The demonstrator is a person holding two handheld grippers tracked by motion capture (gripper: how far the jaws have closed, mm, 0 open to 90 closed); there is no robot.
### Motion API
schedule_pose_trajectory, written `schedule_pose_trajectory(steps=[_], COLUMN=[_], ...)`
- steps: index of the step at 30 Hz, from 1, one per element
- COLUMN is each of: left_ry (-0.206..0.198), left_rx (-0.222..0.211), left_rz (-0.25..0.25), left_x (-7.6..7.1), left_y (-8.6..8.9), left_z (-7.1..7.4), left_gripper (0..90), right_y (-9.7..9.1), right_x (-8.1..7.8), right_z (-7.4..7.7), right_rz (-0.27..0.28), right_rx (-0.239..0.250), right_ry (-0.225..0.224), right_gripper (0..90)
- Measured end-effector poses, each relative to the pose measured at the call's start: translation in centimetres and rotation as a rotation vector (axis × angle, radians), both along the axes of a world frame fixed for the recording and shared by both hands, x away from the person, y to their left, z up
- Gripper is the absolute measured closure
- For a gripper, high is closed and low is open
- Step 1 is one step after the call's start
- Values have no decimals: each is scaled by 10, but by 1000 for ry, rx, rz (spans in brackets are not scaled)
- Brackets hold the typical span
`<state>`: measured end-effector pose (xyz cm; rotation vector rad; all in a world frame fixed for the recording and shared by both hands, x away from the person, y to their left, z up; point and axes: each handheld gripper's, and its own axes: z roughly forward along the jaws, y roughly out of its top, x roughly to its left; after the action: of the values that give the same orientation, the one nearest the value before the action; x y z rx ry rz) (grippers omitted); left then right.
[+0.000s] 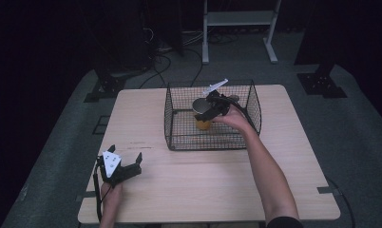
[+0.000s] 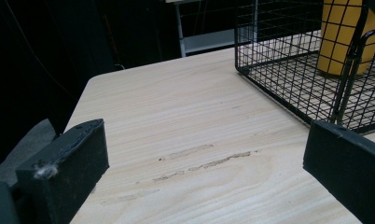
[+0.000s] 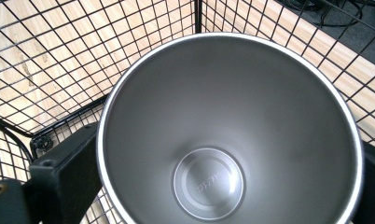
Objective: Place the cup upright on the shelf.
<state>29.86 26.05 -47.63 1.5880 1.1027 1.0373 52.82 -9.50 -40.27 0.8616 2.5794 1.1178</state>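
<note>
The right claw [image 1: 209, 110] sits inside the black wire basket [image 1: 179, 137], toward 12 o'clock on the light wood tabletop [image 1: 217, 185], its jaws clamped on either side of a yellow tumbler [image 1: 203, 124] with a steel-grey interior. In the right gripper view the tumbler's open mouth [image 3: 230, 135] faces the camera between the two black jaws, the right jaw largely cut off at the frame edge; embossed lettering on the inner base is too small to read. The tumbler's lower body is partly screened by basket mesh in the high view, so whether it rests on the basket floor cannot be determined. In the left gripper view the basket [image 2: 288, 88] is cropped at 2 o'clock, and the tumbler [image 2: 339, 42] is seen through its wires. The left claw [image 1: 126, 159] rests at 8 o'clock on the tabletop, well apart from the basket, jaws spread wide with nothing between them. Faint scuff marks [image 2: 209, 161] cross the wood ahead of it.
</note>
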Motion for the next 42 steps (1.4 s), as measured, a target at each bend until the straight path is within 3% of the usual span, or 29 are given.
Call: schedule_pose_trajectory(steps=[6,19,35,42], left_ry=[0,-4,-4,-6], left_rx=[7,4,11,10], left_rz=[0,-2,-3,-3], left_x=[0,-1,-1,-1], left_y=[-1,0,-1,-1], left_z=[0,0,0,0], left_gripper=[0,0,0,0], right_y=[-8,-15,-19,-23], right_x=[-2,-9,-24,-29], right_z=[7,22,35,44], right_rz=[-15,-26,-2,2], right_rx=[48,100,97,127], right_ry=[-22,-44,-65,-74], right_gripper=[20,20,20,20])
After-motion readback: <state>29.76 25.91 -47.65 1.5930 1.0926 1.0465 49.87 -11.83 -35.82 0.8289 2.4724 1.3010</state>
